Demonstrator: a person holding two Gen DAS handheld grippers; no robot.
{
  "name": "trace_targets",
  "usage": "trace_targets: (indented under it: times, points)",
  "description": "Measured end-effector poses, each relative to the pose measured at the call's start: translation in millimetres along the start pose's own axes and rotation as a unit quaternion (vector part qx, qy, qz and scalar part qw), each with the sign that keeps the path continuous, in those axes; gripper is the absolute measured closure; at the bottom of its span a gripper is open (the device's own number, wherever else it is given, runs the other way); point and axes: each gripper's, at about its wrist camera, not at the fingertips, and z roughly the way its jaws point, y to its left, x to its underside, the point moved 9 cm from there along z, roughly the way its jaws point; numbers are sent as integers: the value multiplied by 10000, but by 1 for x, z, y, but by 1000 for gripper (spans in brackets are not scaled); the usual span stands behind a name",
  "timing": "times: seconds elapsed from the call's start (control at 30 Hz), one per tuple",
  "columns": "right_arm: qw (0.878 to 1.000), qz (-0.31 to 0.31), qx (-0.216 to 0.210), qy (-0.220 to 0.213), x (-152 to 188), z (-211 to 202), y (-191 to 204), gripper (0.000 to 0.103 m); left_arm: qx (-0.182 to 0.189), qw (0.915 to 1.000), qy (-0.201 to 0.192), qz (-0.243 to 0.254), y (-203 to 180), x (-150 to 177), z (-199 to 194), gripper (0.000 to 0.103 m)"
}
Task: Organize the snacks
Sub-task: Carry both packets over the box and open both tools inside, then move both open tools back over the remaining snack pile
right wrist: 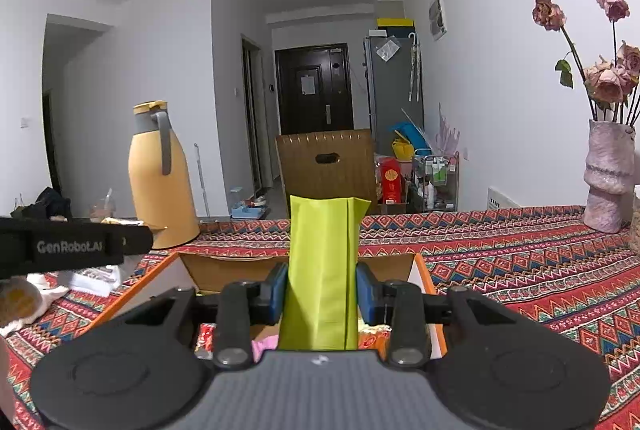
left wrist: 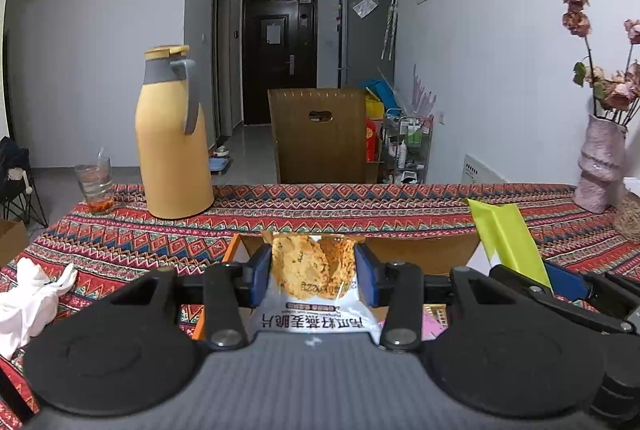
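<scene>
Jaws: left gripper (left wrist: 315, 272) clamps an oat-crisp packet (left wrist: 314, 282); right gripper (right wrist: 322, 292) clamps a lime-green pouch (right wrist: 322, 270).
Progress: both over the open cardboard box (right wrist: 224, 268), neither snack dropped in yet.

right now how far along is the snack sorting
Done: a few packets already lie in the box. In hand: the left tool is shut on a white oat-crisp pack, and the right tool on a green pouch, both held above the box. Left: neither is put down yet; where they belong isn't clear from here.
</scene>
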Motion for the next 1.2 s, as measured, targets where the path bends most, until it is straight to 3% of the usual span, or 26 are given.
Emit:
trace_targets:
  times: [0.43,0.73,0.8,0.83,0.9,0.93,1.0,1.03,1.07,1.1,1.2]
  points:
    - [9996,-38,3,269,29,24,-2,68,137,9992,291,-228,16,30,34,58]
    - [9992,-30,23,388,36,26,0,68,143,9996,198,-145,14,31,31,57]
    - [9993,-1,68,373,34,27,-2,68,121,9997,144,-136,14,30,29,47]
    - [9993,14,86,368,34,27,-3,67,112,9998,117,-150,14,30,28,30]
    - [9993,54,86,357,33,26,-4,54,16,9998,-8,-196,16,28,23,12]
    - [9993,56,94,345,33,26,-5,49,-5,9997,-59,-217,16,26,21,8]
    - [9994,86,119,310,33,25,-5,24,19,9995,-126,-289,17,24,17,0]
    - [9994,104,125,295,32,25,-6,19,-6,9993,-162,-323,19,23,15,0]
    - [9995,123,133,276,32,25,-7,6,-7,9993,-165,-326,19,23,14,0]
    - [9994,156,146,258,32,24,-7,0,8,9993,-170,-325,18,22,14,0]
    - [9993,198,152,294,34,26,-9,0,1,9993,-193,-313,17,21,13,0]
